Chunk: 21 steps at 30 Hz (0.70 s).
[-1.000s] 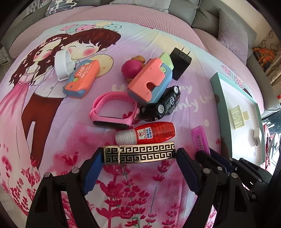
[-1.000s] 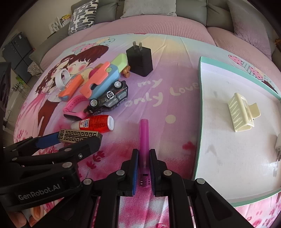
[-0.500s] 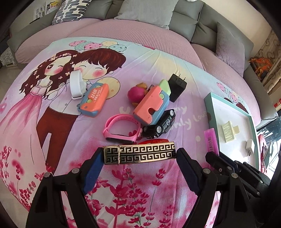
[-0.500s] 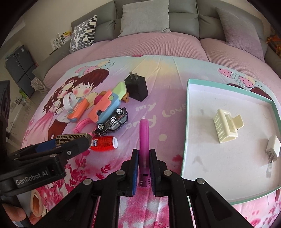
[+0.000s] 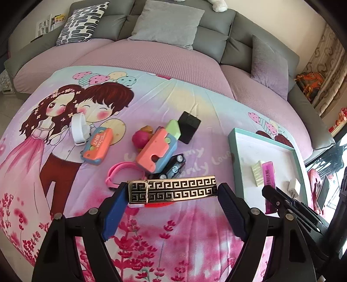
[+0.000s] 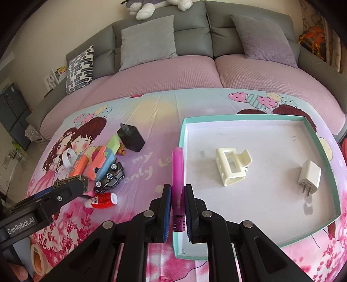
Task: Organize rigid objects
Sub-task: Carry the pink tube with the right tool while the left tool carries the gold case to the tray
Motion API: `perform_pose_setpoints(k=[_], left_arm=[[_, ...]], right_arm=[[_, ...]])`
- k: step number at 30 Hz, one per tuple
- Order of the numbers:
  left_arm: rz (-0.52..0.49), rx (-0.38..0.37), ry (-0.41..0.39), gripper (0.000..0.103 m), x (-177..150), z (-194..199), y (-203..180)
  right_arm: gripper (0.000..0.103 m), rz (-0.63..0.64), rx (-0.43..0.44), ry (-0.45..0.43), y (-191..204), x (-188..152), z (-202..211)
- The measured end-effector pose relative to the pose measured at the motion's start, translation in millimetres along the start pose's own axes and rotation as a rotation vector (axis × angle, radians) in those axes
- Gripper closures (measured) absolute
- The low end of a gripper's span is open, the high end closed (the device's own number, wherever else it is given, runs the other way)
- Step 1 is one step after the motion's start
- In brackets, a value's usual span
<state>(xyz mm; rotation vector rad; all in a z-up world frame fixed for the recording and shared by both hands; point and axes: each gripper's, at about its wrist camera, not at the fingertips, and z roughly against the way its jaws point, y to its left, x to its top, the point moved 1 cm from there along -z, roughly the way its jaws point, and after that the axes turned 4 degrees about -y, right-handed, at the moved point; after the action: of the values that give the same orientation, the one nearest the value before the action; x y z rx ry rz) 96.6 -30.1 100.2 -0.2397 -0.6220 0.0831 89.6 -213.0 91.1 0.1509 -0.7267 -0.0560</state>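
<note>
Gold-patterned bar (image 5: 172, 189) clamped endwise in wide left gripper (image 5: 172, 195) | right gripper (image 6: 177, 202) pinched on pink tube (image 6: 177, 173)

We see a grey sofa (image 6: 195, 36) with grey cushions (image 5: 167, 21), pink seat covers (image 6: 173, 73), and a patterned pillow (image 5: 82, 20) against cream walls (image 6: 54, 26) in daylight.

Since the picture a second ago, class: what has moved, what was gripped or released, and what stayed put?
Both grippers rose from the bedsheet with their loads. The right gripper carried the pink tube toward the tray. The left gripper lifted the patterned bar. Nothing was newly gripped or released. The toy pile, clip and white plug stayed put.
</note>
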Motion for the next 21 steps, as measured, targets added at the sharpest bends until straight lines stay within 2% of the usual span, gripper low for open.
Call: perform_pose_setpoints(k=[11,16,21], left_arm=[[-0.184,-0.129,0.049,0.02,-1,-19,-94],[-0.208,-0.169,0.076,0.02,-3,-29,-125],[-0.205,-0.224,0.087,0.02,-7,-39,-153]], right_arm=[[0.09,-0.165,-0.134,-0.024,-79,-1,12],[0.09,-0.249,-0.208,-0.027,-117,-7,16],[0.09,-0.313,-0.246,-0.018,-145,-14,18]])
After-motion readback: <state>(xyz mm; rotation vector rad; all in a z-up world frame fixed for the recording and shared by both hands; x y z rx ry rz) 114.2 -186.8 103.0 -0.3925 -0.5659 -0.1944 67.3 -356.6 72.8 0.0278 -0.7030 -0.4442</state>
